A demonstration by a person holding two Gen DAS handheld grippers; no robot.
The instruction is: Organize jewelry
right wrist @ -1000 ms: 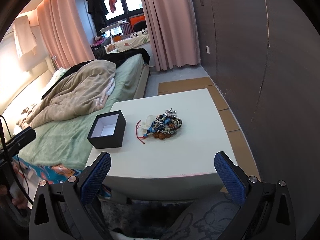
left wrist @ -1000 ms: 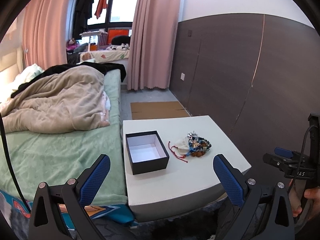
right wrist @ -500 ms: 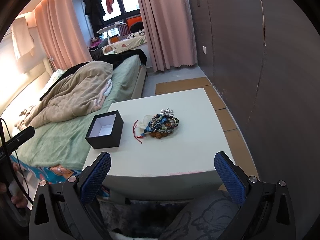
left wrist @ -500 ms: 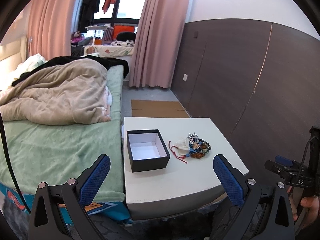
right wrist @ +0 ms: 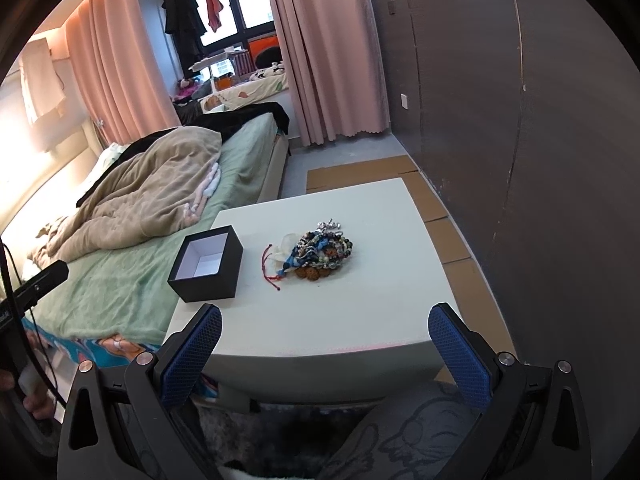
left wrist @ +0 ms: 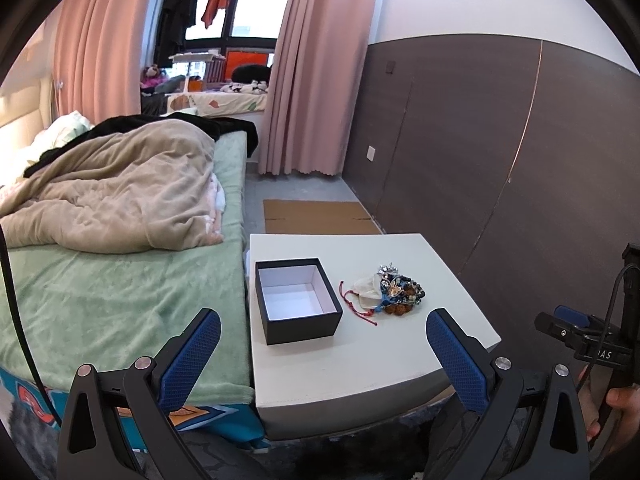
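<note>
A pile of jewelry [left wrist: 394, 291] with beads, bracelets and a red cord lies on a white table [left wrist: 360, 360]; it also shows in the right wrist view [right wrist: 320, 251]. An open black box [left wrist: 298, 306] with a white inside stands left of the pile, empty; it also shows in the right wrist view [right wrist: 207, 264]. My left gripper [left wrist: 322, 354] is open and empty, held short of the table's near edge. My right gripper [right wrist: 325, 346] is open and empty, above the table's near edge [right wrist: 304, 344].
A bed with a green sheet [left wrist: 120, 300] and a beige blanket [left wrist: 120, 196] lies left of the table. A dark wall panel [left wrist: 500, 160] runs along the right. Flat cardboard [left wrist: 316, 216] lies on the floor beyond the table. A dark rug [right wrist: 360, 440] lies below.
Both grippers have moved a little closer to the table; the box and jewelry look larger. Both stay open and empty.
</note>
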